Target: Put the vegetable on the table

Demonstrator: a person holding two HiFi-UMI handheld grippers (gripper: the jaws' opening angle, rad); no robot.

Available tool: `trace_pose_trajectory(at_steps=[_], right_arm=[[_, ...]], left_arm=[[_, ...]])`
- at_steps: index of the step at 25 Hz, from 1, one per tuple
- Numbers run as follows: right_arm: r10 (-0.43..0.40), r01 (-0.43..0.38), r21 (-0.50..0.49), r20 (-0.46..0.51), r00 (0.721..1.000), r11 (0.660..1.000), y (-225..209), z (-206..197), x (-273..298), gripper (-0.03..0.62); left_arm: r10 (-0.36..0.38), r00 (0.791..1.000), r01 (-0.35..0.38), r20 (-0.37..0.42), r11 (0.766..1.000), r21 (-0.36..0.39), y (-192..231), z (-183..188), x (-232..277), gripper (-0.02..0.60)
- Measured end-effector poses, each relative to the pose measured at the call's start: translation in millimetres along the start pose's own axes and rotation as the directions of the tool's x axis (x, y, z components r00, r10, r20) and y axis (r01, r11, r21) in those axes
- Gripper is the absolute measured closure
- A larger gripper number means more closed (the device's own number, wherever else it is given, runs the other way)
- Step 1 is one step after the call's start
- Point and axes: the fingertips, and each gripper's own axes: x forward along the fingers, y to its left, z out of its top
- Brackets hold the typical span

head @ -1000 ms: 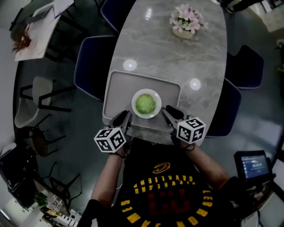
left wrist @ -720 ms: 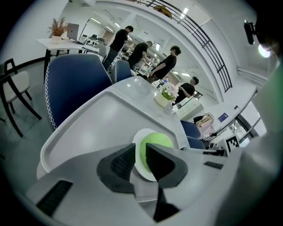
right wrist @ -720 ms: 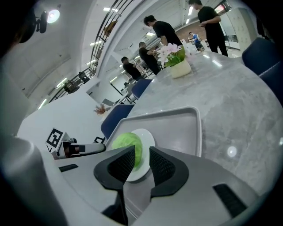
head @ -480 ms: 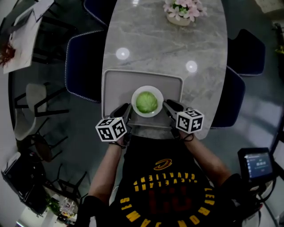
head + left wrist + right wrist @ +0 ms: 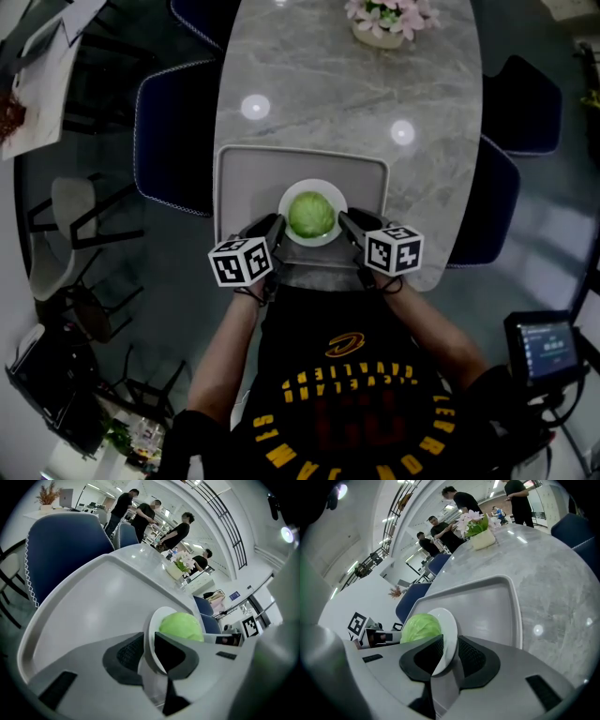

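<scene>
Gripping the plate (image 5: 327, 193) rim
Our left tongs (image 5: 274, 226) and right tongs (image 5: 345, 221) had moved in and pinched it; we could now lift the cabbage (image 5: 311, 214).

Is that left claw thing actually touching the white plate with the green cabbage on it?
Touching. The left gripper view shows the left gripper clamped on the white plate: the rim sits pinched between its two jaws, one pad against each face, with no gap.
</scene>
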Motion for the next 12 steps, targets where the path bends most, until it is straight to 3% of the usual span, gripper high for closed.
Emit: trace_pose_trajectory(at_steps=[12], right_arm=[[-0.016,0.017,0.028,-0.03,0.999,0.999,-0.4,-5.1,8.9,0.496]], left_arm=[[-0.036,0.997,0.038,-0.064,0.999,0.03,-3.2,-2.7,10.1,0.525]])
